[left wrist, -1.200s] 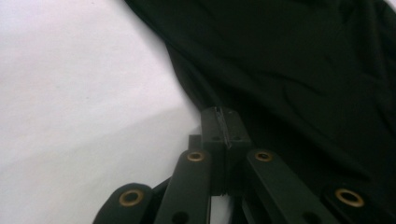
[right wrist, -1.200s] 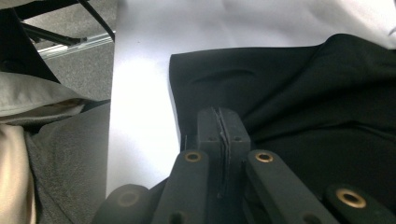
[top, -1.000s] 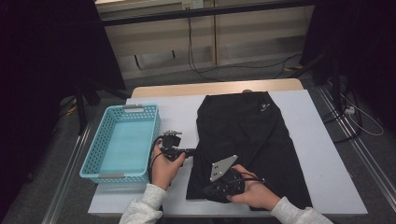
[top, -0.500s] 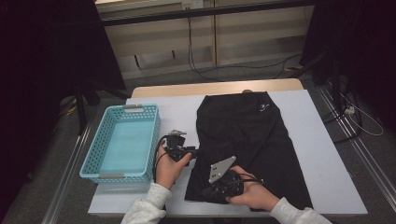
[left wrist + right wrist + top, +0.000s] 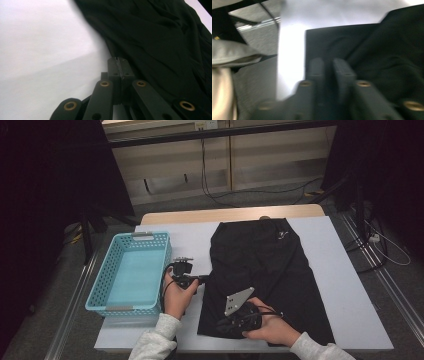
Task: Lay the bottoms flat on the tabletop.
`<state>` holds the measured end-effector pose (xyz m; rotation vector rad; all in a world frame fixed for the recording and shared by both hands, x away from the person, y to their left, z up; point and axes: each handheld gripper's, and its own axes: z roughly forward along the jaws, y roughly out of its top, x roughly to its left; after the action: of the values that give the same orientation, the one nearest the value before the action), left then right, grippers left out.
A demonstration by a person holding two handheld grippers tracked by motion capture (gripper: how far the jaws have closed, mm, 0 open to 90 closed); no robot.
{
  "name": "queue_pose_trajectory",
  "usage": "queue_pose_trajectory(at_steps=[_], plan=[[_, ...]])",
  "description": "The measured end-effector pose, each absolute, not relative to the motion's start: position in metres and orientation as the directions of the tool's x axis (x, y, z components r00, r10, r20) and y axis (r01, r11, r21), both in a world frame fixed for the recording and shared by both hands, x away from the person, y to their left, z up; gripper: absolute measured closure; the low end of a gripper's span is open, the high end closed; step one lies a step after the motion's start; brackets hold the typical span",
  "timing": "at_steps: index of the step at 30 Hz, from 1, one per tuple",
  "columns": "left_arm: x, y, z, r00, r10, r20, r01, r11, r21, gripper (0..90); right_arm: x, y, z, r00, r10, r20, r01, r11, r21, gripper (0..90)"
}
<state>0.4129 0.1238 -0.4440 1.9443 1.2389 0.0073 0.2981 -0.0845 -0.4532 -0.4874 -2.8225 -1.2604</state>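
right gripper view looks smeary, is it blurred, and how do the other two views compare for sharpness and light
Right gripper view: yes, motion-blurred throughout, tongs and black fabric garment soft-edged, white table surface glaring. Left gripper view: tongs crisp, the garment's upper edge out of focus, white table washed pale. High view: evenly lit on the table, light blue plastic basket clear, surroundings dark.

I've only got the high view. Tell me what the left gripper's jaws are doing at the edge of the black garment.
Observer: In the left gripper view, the left gripper has its jaws pressed shut, with the tips right at the black garment where it meets the white table. I cannot tell if cloth is pinched.
Operator: Now report the right gripper.
Observer: In the right gripper view, the right gripper shows a narrow gap between its jaws. They have just been opening over the garment's near corner. It is too blurred to tell if cloth sits between them.
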Motion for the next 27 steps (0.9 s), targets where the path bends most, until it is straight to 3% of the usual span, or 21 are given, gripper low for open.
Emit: queue_pose_trajectory(at_steps=[2,4,7,12,15,18,21,27], plan=[[0.414,0.125,-0.445,0.508,0.763,-0.4,0.764,-0.183,0.619,90.0,0.301,-0.088,-0.45,-0.945,0.3,0.133,0.297,0.613,0.733,66.9],[0.414,0.126,-0.447,0.504,0.77,-0.391,0.764,-0.187,0.618,90.0,0.304,-0.095,-0.445,-0.932,0.343,0.121,0.312,0.584,0.749,56.3],[0.415,0.127,-0.448,0.501,0.774,-0.387,0.768,-0.192,0.611,89.0,0.312,-0.11,-0.438,-0.906,0.407,0.117,0.342,0.54,0.769,49.6],[0.416,0.122,-0.446,0.535,0.755,-0.38,0.741,-0.204,0.639,72.6,0.325,-0.139,-0.435,-0.851,0.517,0.091,0.386,0.5,0.775,44.6],[0.416,0.111,-0.448,0.562,0.739,-0.372,0.725,-0.224,0.652,58.2,0.329,-0.151,-0.433,-0.815,0.573,0.084,0.412,0.473,0.779,41.5],[0.416,0.099,-0.451,0.575,0.731,-0.367,0.723,-0.244,0.646,57.7,0.331,-0.161,-0.433,-0.792,0.606,0.075,0.424,0.458,0.781,40.5],[0.416,0.09,-0.455,0.586,0.726,-0.36,0.724,-0.271,0.634,63.2,0.331,-0.169,-0.434,-0.773,0.632,0.061,0.432,0.454,0.779,40.2],[0.418,0.076,-0.456,0.599,0.715,-0.36,0.729,-0.3,0.615,86.1,0.327,-0.18,-0.436,-0.749,0.662,0.045,0.447,0.454,0.771,40.2]])
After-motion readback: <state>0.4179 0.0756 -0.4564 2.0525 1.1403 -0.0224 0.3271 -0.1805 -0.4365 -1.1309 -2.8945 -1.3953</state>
